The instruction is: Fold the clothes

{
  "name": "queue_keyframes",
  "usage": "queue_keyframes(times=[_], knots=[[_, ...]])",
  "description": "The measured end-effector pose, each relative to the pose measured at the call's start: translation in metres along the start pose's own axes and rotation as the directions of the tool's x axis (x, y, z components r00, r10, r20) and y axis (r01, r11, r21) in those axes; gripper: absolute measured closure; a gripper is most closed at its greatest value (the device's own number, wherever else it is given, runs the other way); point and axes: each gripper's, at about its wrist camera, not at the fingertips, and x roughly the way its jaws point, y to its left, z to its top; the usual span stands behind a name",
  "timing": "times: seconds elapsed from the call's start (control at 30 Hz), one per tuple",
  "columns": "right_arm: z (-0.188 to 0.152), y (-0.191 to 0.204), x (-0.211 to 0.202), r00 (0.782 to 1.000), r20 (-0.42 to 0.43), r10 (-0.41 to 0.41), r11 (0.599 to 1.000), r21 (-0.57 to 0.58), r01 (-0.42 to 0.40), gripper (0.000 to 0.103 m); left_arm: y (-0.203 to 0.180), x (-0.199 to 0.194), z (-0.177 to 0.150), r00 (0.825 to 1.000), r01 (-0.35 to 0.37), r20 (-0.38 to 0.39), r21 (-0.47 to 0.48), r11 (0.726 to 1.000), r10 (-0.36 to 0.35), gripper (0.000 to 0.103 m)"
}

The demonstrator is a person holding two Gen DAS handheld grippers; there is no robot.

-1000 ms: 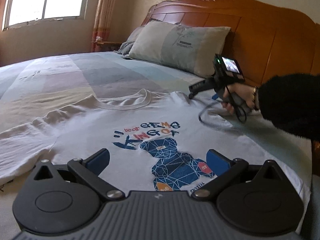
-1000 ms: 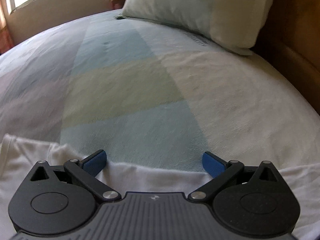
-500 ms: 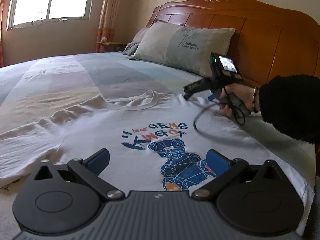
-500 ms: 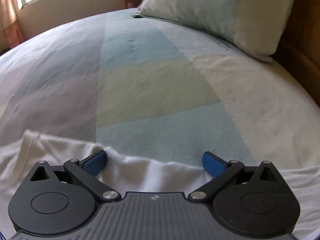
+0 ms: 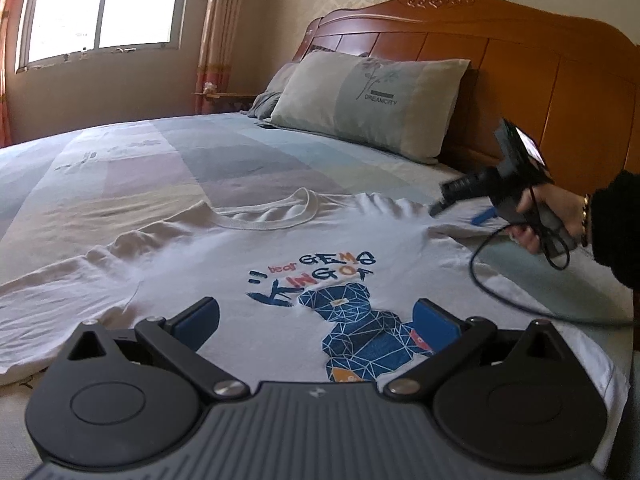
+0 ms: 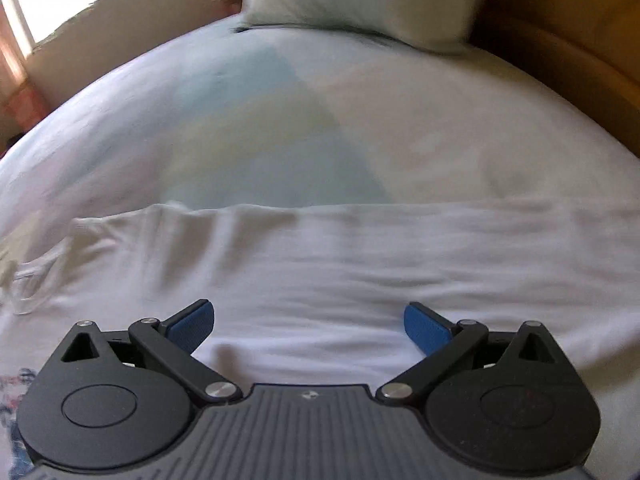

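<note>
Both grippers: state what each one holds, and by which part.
Nothing is held. The left gripper and right gripper both hover with jaws wide apart above the flat white T-shirt.

Matt white cotton tee (image 5: 320,248), glossy wood headboard (image 5: 520,60)

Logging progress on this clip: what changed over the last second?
The right gripper pulled back from the shoulder edge over the white T-shirt, jaws open, gripping nothing. Its sleeve side now looks bunched. The left gripper stayed open above the bear print; the pillow is unmoved.
</note>
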Motion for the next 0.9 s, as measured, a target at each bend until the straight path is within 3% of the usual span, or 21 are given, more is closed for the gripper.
queue_keyframes(times=[0.03,0.27,0.5,0.67,0.77,0.9], knots=[[-0.001,-0.004,-0.005,1.0,0.016,0.013,1.0,0.008,-0.013,0.0,-0.001,-0.001,0.0,1.0,-0.001,0.001,0.002,1.0,0.001,0.001],[0.0,-0.036,-0.009,0.988,0.039,-0.146,0.989,0.01,0.146,0.0,0.005,0.004,0.0,1.0,-0.011,-0.011,-0.017,1.0,0.011,0.001],[0.001,-0.067,-0.013,0.951,0.062,-0.301,0.953,0.017,0.301,0.0,0.004,0.012,-0.006,0.999,-0.018,-0.045,-0.007,1.0,0.018,0.001],[-0.003,-0.094,-0.042,0.978,0.094,-0.188,0.97,0.172,0.17,0.0,0.001,0.012,-0.007,0.999,-0.016,-0.047,0.0,1.0,0.016,0.001],[-0.009,-0.092,-0.045,0.985,0.09,-0.147,0.982,0.136,0.134,0.0,0.0,0.011,-0.006,0.999,-0.011,-0.046,0.003,1.0,0.011,0.001],[-0.017,-0.092,-0.046,0.987,0.044,-0.155,0.977,0.153,0.147,0.0,-0.002,0.01,-0.005,0.999,-0.011,-0.051,0.01,1.0,0.012,0.001]])
